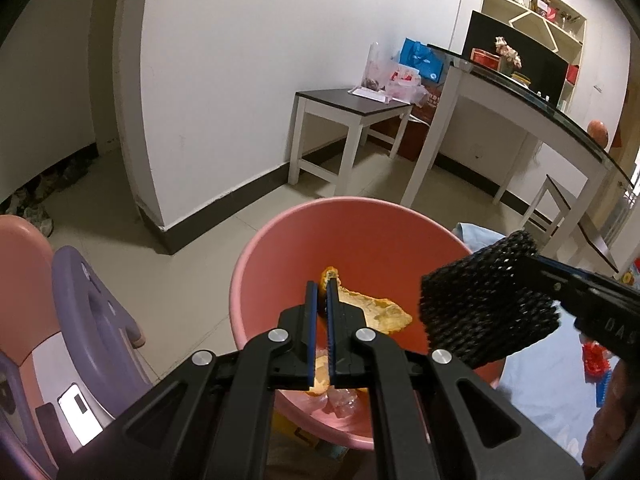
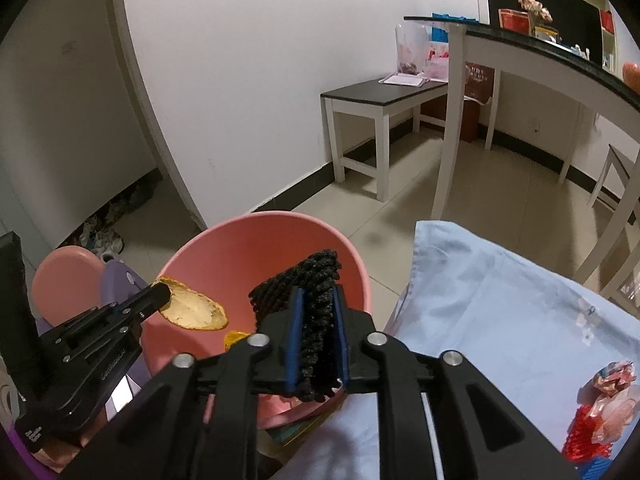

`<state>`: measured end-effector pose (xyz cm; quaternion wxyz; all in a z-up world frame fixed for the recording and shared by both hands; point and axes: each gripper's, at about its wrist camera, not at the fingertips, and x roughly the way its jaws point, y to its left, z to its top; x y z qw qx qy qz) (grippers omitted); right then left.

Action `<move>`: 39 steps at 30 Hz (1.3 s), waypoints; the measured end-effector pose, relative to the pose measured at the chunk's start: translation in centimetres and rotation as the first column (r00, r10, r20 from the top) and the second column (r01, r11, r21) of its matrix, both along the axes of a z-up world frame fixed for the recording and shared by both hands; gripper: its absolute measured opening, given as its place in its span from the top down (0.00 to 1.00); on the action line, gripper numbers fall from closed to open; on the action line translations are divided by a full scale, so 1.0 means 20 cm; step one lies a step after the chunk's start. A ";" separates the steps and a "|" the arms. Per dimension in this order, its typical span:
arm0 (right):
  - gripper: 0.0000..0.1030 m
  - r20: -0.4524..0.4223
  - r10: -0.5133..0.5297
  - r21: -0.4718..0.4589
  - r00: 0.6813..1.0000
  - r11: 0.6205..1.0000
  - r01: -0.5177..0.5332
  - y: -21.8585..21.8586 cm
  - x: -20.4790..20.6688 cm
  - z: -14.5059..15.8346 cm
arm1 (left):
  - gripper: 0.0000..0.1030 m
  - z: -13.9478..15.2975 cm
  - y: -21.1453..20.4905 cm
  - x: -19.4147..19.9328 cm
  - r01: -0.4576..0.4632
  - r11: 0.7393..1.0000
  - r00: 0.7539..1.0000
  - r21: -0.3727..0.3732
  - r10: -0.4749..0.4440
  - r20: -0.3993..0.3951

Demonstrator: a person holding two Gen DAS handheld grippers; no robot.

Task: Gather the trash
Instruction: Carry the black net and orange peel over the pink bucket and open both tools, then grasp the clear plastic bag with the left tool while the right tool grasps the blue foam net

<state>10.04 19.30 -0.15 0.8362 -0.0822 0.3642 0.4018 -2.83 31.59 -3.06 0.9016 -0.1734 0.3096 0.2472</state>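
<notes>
Two hand-held grippers are poised over a pink bin (image 1: 360,236) that stands on a tiled floor (image 1: 192,280). The left gripper (image 1: 322,286) has its blue-padded fingers (image 1: 311,308) drawn together on the edge of a piece of yellow peel (image 1: 384,308); the peel hangs above the bin's interior. The right gripper (image 2: 316,294) has its fingers (image 2: 295,320) slightly apart with a black foam net (image 2: 308,280) between them; the net stands upright in the gap over the bin's near rim, touching the pads, though whether they press on it cannot be told. Inside the bin lie more yellow scraps and a clear wrapper (image 1: 344,400) (seen between the left fingers). Beside the bin, on its right, spreads a pale blue cloth (image 2: 500,304) bearing red and pink wrappers (image 2: 600,412). A white bench (image 2: 372,100) stands against the wall (image 2: 280,60).
</notes>
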 end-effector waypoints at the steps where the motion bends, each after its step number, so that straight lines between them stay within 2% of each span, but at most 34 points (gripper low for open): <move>1: 0.77 -0.001 0.003 0.000 1.000 1.000 -0.003 0.00 0.00 0.00 | 0.96 0.00 0.00 0.00 0.005 1.000 1.000 -0.004 -0.005 -0.007; 5: 0.66 0.003 0.014 0.017 1.000 1.000 -0.014 -0.02 -0.01 0.01 | 0.84 0.01 0.00 0.00 0.010 1.000 1.000 -0.019 -0.010 -0.017; 7: 0.66 0.009 0.013 0.026 1.000 1.000 -0.013 -0.03 -0.02 0.02 | 0.80 0.04 -0.01 -0.01 0.012 1.000 1.000 -0.015 -0.012 -0.002; 15: 0.65 0.001 0.007 0.051 1.000 0.999 -0.007 -0.15 -0.09 0.06 | 0.79 0.11 -0.08 -0.05 0.046 0.998 0.999 -0.047 -0.045 0.024; 22: 0.65 0.002 -0.027 0.058 1.000 0.998 0.026 -0.37 -0.16 0.06 | 0.79 0.16 -0.23 -0.06 0.107 0.994 0.994 -0.025 -0.106 0.041; 32: 0.64 0.036 -0.146 0.013 0.989 0.989 0.146 -0.88 -0.25 0.02 | 0.79 0.18 -0.54 -0.01 0.234 0.972 0.971 -0.036 -0.232 0.051; 35: 0.63 0.046 -0.213 0.006 0.976 0.977 0.213 -1.11 -0.26 0.00 | 0.79 0.18 -0.62 0.02 0.258 0.965 0.965 -0.044 -0.256 0.047; 39: 0.56 0.052 -0.312 0.005 0.949 0.950 0.312 -1.38 -0.25 -0.03 | 0.79 0.17 -0.74 0.10 0.309 0.949 0.951 -0.061 -0.307 0.037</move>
